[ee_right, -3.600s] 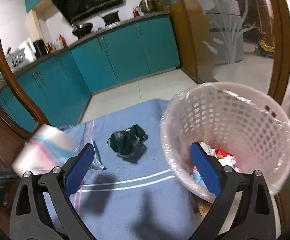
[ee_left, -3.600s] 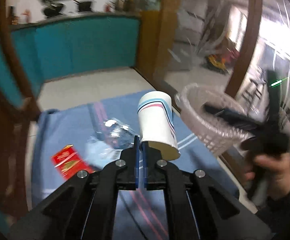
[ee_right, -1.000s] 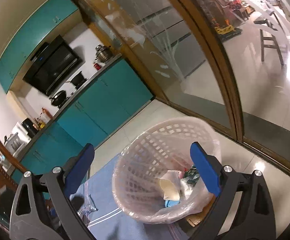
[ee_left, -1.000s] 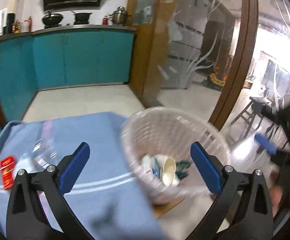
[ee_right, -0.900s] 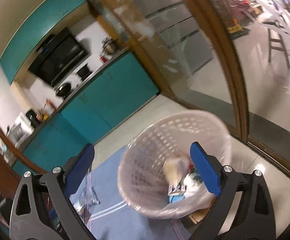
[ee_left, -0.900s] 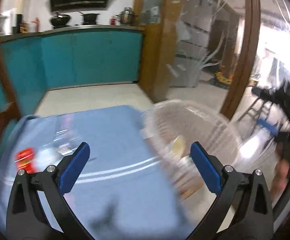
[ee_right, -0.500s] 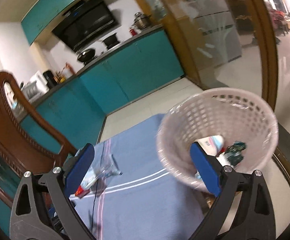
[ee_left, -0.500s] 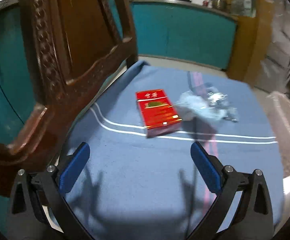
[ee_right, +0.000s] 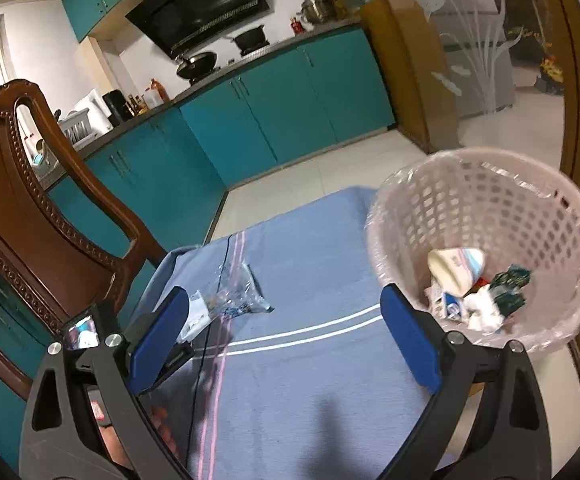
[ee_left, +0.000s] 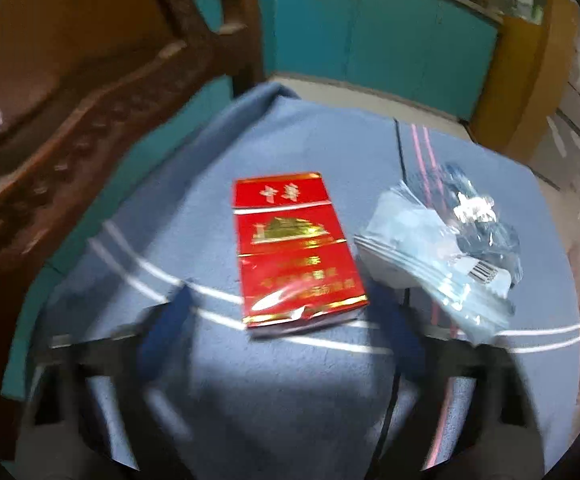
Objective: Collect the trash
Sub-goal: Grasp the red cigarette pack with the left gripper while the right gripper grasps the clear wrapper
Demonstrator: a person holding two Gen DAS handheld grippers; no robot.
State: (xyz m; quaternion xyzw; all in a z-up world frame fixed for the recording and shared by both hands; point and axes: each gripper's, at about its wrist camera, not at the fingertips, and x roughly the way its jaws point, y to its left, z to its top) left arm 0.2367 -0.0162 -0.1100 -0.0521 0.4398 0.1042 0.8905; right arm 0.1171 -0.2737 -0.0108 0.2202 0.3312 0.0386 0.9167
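Observation:
A red cigarette pack lies flat on the blue striped cloth. My left gripper hovers over the pack's near end, blurred by motion. Its jaws are closing, with that end of the pack between the blue pads and a gap still on each side. A crumpled clear plastic wrapper lies just right of the pack and shows in the right wrist view too as the wrapper. My right gripper stands open and holds nothing. The white mesh basket sits at its right, with a paper cup and other scraps inside.
A carved brown wooden chair stands against the cloth's left edge, the same chair in the right wrist view. Teal kitchen cabinets line the far wall. The basket stands at the cloth's right edge, next to a glass door.
The left gripper swung from the basket to the cloth's left side, came down close over the red pack, and its jaws narrowed. The right gripper turned left; the basket slid right in its view.

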